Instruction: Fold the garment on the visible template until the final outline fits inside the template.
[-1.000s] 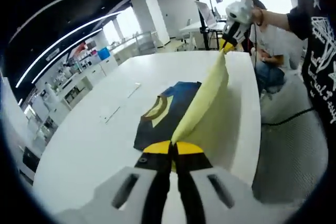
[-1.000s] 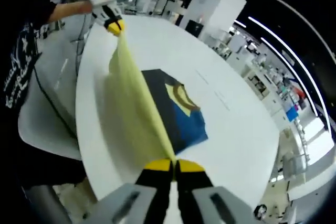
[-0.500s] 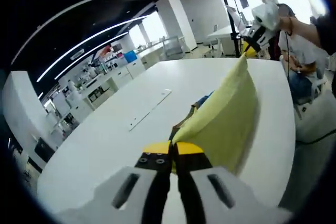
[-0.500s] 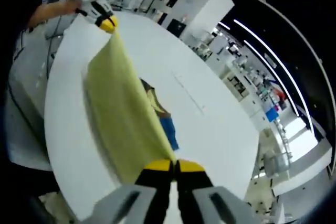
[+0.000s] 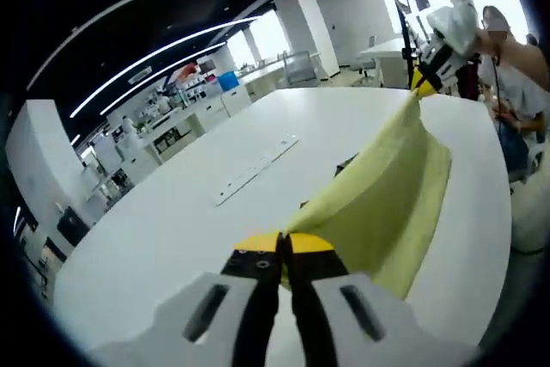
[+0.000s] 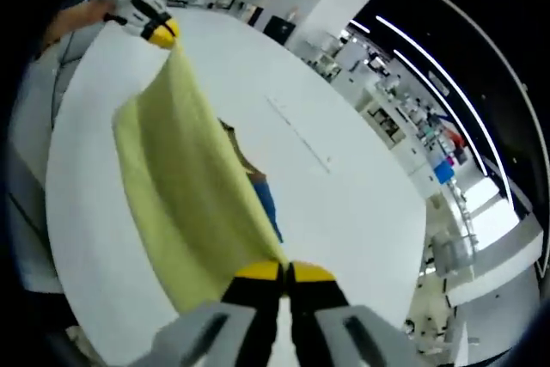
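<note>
Garment [image 5: 378, 204] hangs stretched between both clamped grippers, its blue part [image 6: 266, 204] seen from the right gripper view.

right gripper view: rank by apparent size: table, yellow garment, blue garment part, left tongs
1. table
2. yellow garment
3. left tongs
4. blue garment part: mostly hidden behind the yellow.
The last two look close; the tongs are farther away, so their order is unsure.

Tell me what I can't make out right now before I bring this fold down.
- Blue part of the garment: right gripper view, mostly hidden behind the lifted yellow panel.
- Same in the left gripper view: only a dark sliver past the yellow panel.
- Template outline: not discernible on the white table.
- Fabric between the fingers: hidden by both grippers' closed tips.
</note>
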Demonstrator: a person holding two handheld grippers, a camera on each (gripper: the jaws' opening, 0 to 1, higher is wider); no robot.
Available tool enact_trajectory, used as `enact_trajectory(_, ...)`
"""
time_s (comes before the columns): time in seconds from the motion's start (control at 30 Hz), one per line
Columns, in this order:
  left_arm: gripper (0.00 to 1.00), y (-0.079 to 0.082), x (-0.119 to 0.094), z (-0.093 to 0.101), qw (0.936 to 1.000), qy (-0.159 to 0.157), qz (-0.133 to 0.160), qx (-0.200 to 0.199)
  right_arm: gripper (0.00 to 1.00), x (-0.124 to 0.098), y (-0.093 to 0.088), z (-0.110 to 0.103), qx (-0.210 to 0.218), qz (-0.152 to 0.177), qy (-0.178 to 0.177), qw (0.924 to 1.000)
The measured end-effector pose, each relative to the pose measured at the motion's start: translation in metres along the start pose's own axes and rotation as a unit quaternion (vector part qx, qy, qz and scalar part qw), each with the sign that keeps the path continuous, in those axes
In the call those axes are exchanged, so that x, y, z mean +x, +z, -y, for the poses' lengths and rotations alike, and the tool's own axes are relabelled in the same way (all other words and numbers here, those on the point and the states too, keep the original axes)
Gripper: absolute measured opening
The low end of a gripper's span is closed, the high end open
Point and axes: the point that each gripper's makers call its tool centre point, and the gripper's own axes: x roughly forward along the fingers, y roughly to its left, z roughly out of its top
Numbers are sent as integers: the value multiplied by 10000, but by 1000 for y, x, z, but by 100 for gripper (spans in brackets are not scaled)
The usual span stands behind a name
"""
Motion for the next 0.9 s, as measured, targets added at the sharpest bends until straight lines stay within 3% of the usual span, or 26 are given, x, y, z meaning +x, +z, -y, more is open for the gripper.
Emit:
enact_trajectory(0.23, 0, -18, 25, -1, 9995, -64, -142, -288, 0, 29, -4, 1, 28, -109, 142, 9998)
enact_trajectory(0.4, 0, -31, 45, -5, 9991, -106, -300, -269, 0, 54, -11, -1, 152, -211, 296, 9992)
enact_trajectory(0.5, 0, -36, 57, -9, 9984, -136, -383, -385, 0, 65, -13, -4, 616, -162, 475, 9968)
enact_trajectory(0.63, 0, -43, 68, -10, 9979, -186, -460, -415, 0, 78, -16, 0, 584, -193, 518, 9968)
enact_trajectory(0.73, 0, -51, 73, -8, 9972, -149, -637, -357, 0, 86, -16, -7, 908, -120, 787, 9927)
enact_trajectory(0.9, 0, -69, 85, -6, 9956, -207, -745, -523, 0, 100, -22, -2, 1209, -88, 823, 9892)
